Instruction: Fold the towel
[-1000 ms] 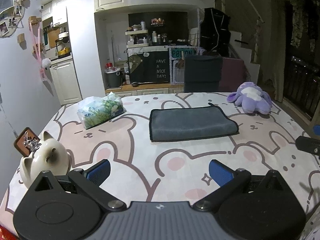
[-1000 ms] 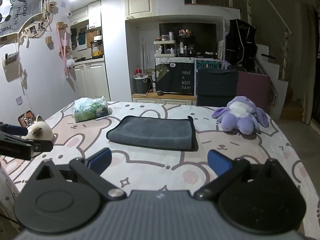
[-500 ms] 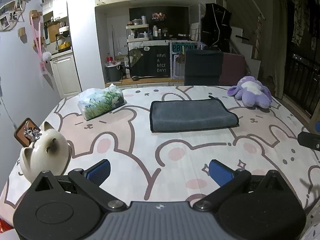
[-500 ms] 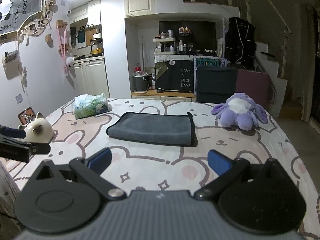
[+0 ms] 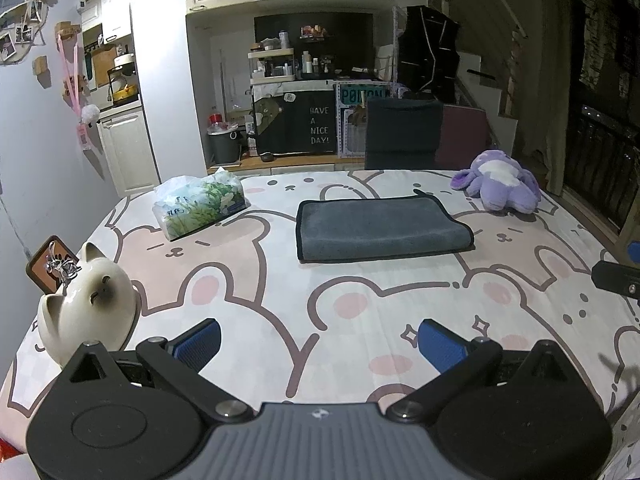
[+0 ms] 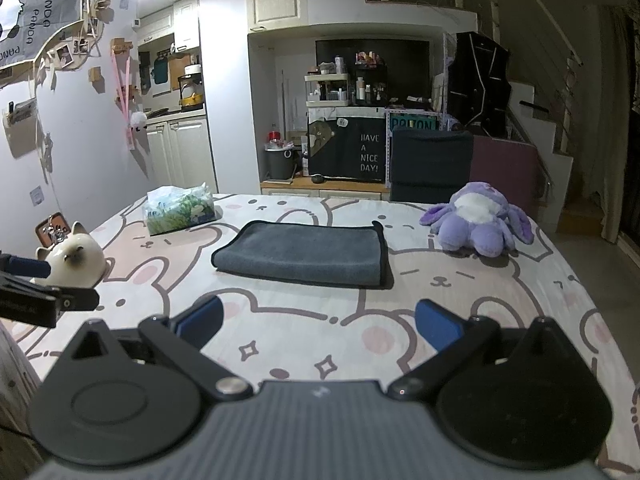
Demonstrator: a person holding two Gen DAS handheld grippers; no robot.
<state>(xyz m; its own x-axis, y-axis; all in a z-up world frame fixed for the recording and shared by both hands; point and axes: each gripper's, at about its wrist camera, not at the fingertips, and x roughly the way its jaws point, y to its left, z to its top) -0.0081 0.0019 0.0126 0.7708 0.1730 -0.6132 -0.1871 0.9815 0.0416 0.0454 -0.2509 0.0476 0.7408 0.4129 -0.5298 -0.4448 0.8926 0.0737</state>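
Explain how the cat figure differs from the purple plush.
The cat figure is glossy and cream, sitting upright at the table's left edge. The purple plush is soft and fuzzy, slumped at the far right. The cat looks hard, the plush floppy. Both rest on the bear-print cloth, apart from the towel.

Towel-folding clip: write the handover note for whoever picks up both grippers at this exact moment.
Left gripper: open, empty, held above the near part of the table, well short of the towel.
Right gripper: open, empty, likewise short of the towel.
Towel: grey, lying flat mid-table as a neat rectangle, apparently already folded over, rounded fold at its right end. Nothing touches it.
Nearby: tissue pack on the left, cat figurine at the near-left edge, purple plush at far right.
Done: folding looks finished or nearly so.
Left: check whether another fold is wanted; otherwise nothing visible.
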